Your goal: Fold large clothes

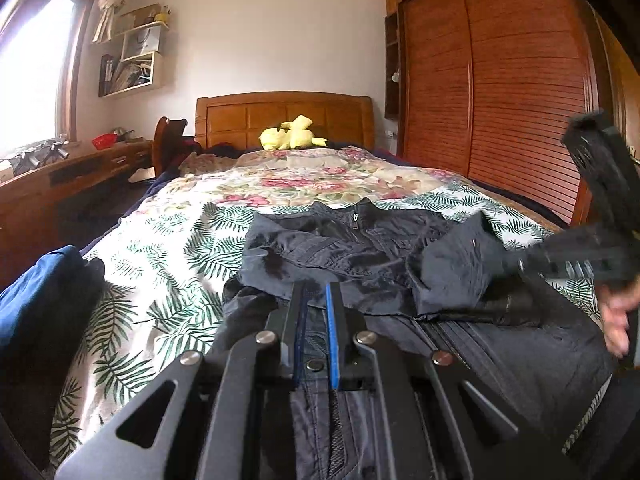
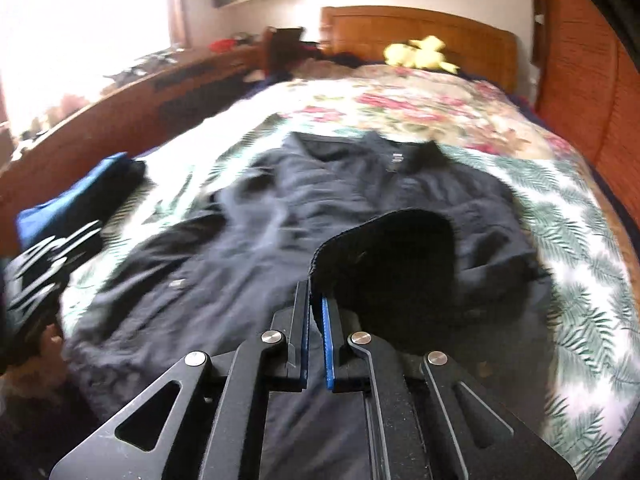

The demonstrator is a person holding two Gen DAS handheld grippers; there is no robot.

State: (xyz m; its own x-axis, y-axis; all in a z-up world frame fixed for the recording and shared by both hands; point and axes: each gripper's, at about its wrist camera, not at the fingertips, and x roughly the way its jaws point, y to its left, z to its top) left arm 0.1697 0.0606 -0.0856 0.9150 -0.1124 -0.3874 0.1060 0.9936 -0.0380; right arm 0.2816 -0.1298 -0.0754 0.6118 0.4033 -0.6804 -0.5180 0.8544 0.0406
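A large dark navy jacket [image 1: 360, 248] lies spread on the bed, collar toward the headboard; it also shows in the right wrist view [image 2: 320, 208]. My left gripper [image 1: 318, 292] hovers low over the jacket's lower middle, jaws nearly closed with a narrow gap and nothing between them. My right gripper [image 2: 316, 300] is shut on a black cuff [image 2: 384, 264] of the jacket's right sleeve, held above the body of the jacket. The right gripper also shows blurred at the right of the left wrist view [image 1: 580, 260].
The bed has a leaf-and-flower quilt [image 1: 160, 248] and a wooden headboard [image 1: 284, 116] with a yellow plush toy [image 1: 292, 138]. A blue folded garment [image 1: 36, 300] lies at the bed's left edge. A wooden desk [image 1: 60, 184] stands left, a wardrobe [image 1: 500, 80] right.
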